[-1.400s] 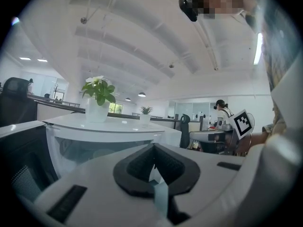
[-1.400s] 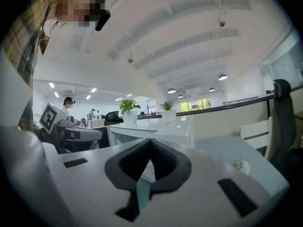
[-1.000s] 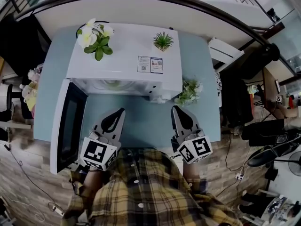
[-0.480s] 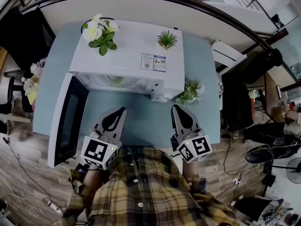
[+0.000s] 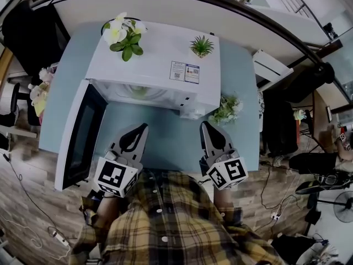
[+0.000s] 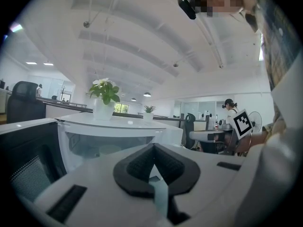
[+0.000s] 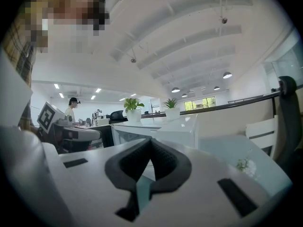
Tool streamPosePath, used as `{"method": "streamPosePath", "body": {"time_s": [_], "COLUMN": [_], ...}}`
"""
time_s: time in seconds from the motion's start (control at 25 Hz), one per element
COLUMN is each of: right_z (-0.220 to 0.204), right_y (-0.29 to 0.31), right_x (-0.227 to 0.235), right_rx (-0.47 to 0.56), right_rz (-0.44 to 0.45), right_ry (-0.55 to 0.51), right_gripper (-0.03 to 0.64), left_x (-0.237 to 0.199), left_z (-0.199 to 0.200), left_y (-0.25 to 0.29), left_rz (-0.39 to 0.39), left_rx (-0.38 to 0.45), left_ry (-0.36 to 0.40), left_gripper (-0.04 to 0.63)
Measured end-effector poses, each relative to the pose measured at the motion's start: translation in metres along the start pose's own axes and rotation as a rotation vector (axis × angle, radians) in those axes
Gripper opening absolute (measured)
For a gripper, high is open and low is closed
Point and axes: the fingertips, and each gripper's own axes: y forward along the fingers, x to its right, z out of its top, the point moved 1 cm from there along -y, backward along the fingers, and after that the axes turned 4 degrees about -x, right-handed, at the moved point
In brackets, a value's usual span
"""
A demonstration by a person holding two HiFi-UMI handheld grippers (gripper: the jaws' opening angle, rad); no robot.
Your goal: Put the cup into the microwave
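At your left the door (image 5: 83,134) stands wide open; your left gripper (image 5: 139,130) hangs over the table (image 5: 165,142), jaws closed on nothing; the cup (image 5: 137,91) seems to be the pale greenish shape just inside the microwave (image 5: 160,65), so the placing looks done; your right gripper (image 5: 208,128) is likewise closed and empty; only shutting the door seems left.
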Motion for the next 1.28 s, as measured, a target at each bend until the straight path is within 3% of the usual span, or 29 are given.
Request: {"method": "streamPosePath", "body": {"time_s": [1.28], "right_z": [-0.0064], "right_y": [-0.0032], "right_x": [-0.0040], "right_rx": [-0.008], "right_rz": [-0.002], "right_ry": [0.022], "right_gripper": [0.003], "left_x": [-0.0034], "left_z": [-0.0043], "left_y": [-0.0037], "left_rz": [0.008], "left_rx": [-0.004], "left_ry": [-0.005], "left_gripper": [-0.008]}}
